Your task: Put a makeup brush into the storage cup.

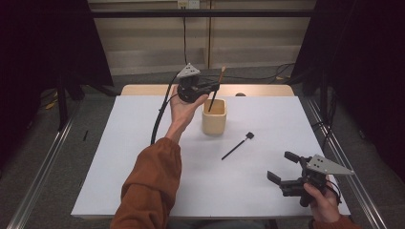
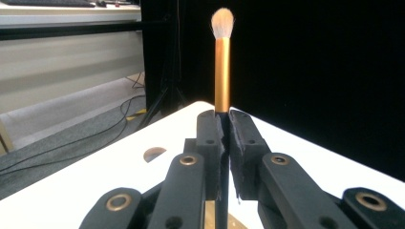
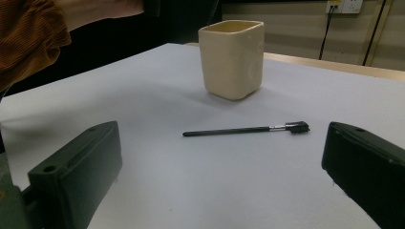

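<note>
My left gripper (image 1: 215,87) hangs over the cream cup (image 1: 214,116), shut on a makeup brush (image 1: 217,88) with a gold ferrule and pale bristles pointing up. In the left gripper view the brush (image 2: 222,71) stands upright, pinched between the two black jaws of the left gripper (image 2: 223,125). The brush's dark handle reaches down into the cup's mouth. A thin black brush (image 1: 237,146) lies flat on the white table to the right of the cup. In the right gripper view this black brush (image 3: 246,129) lies in front of the cup (image 3: 232,58). My right gripper (image 1: 283,168) rests open near the table's front right corner.
The white table top (image 1: 143,157) sits on a wooden board whose far edge shows behind it. Black curtains hang at both sides. Cables run over the grey floor beyond the table. An orange sleeve (image 1: 150,186) crosses the table's front left.
</note>
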`<state>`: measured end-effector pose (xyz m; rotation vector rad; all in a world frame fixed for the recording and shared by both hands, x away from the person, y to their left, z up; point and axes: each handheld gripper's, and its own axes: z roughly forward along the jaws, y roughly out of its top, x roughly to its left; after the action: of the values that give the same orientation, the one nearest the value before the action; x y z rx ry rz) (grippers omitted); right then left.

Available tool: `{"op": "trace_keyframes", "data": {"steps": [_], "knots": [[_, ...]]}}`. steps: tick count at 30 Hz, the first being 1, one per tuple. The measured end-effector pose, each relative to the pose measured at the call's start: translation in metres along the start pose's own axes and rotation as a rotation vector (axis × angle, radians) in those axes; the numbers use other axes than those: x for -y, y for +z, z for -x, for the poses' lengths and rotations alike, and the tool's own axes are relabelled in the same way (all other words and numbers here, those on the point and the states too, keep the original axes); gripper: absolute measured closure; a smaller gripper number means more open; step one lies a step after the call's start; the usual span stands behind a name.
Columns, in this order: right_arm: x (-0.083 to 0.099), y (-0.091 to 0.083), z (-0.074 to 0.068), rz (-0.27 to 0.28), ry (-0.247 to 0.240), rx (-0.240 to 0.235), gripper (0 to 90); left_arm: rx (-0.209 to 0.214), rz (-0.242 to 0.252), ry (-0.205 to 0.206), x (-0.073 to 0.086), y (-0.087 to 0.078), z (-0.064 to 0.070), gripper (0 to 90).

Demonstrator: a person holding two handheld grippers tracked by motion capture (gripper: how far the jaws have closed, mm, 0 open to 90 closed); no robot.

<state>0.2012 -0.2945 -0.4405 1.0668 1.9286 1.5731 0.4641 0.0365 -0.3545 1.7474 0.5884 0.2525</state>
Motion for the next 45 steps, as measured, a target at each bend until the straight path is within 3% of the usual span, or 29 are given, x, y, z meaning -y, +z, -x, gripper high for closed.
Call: {"op": "trace_keyframes", "data": {"steps": [13, 45], "knots": [[0.000, -0.001, 0.001, 0.002, 0.000, 0.002, 0.0, 0.019, -0.012, -0.008, 0.011, 0.003, -0.001, 83.8], [0.000, 0.001, 0.000, -0.002, 0.001, 0.005, 0.0, -0.009, -0.055, -0.023, 0.051, 0.000, -0.004, 83.7]]}}
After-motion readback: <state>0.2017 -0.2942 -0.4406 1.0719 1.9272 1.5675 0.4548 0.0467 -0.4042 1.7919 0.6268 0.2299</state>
